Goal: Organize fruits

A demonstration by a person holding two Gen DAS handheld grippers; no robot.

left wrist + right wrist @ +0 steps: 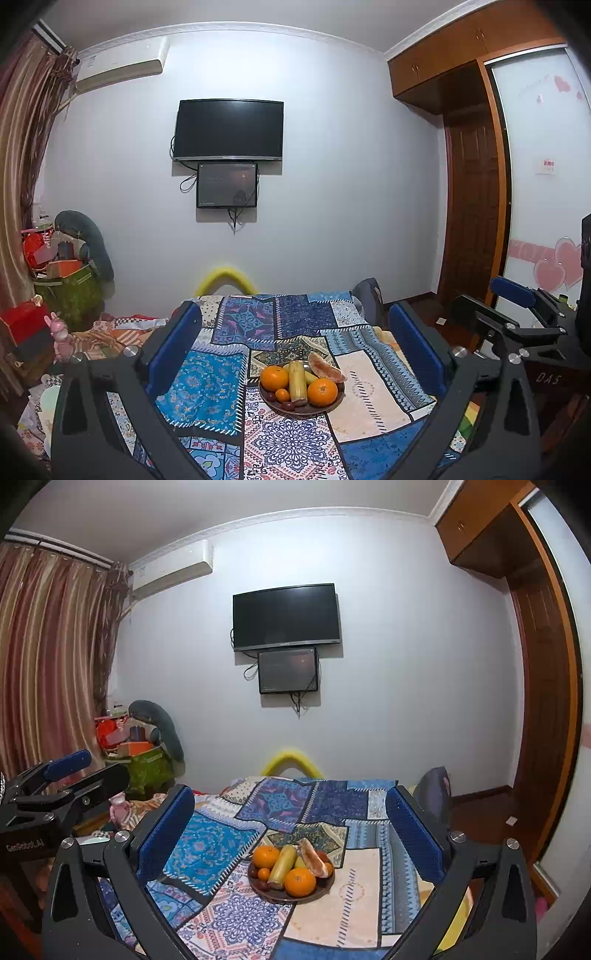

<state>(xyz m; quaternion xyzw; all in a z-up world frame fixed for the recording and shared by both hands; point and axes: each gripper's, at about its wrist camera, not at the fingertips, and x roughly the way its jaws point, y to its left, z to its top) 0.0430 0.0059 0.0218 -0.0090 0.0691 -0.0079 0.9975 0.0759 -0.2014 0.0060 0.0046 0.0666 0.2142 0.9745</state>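
A dark round plate [334, 405] [325, 888] sits on a patchwork cloth and holds two large oranges [274, 378] [300, 881], a small orange [282, 395], a yellow-green sugarcane piece [297, 382] [282, 864], a grapefruit wedge [325, 367] [313, 857] and dark small fruits [288, 406]. My left gripper [295, 347] is open and empty, held above and before the plate. My right gripper [291, 830] is open and empty, likewise short of the plate. The right gripper also shows at the right of the left wrist view [517, 306]; the left gripper shows at the left of the right wrist view [70, 771].
The patchwork cloth [236, 387] [354, 904] covers the surface. Piled boxes, a green bag [74, 291] and a pink toy [61, 336] stand at the left. A grey chair back [369, 295] is at the far right edge. A TV [229, 129] hangs on the wall.
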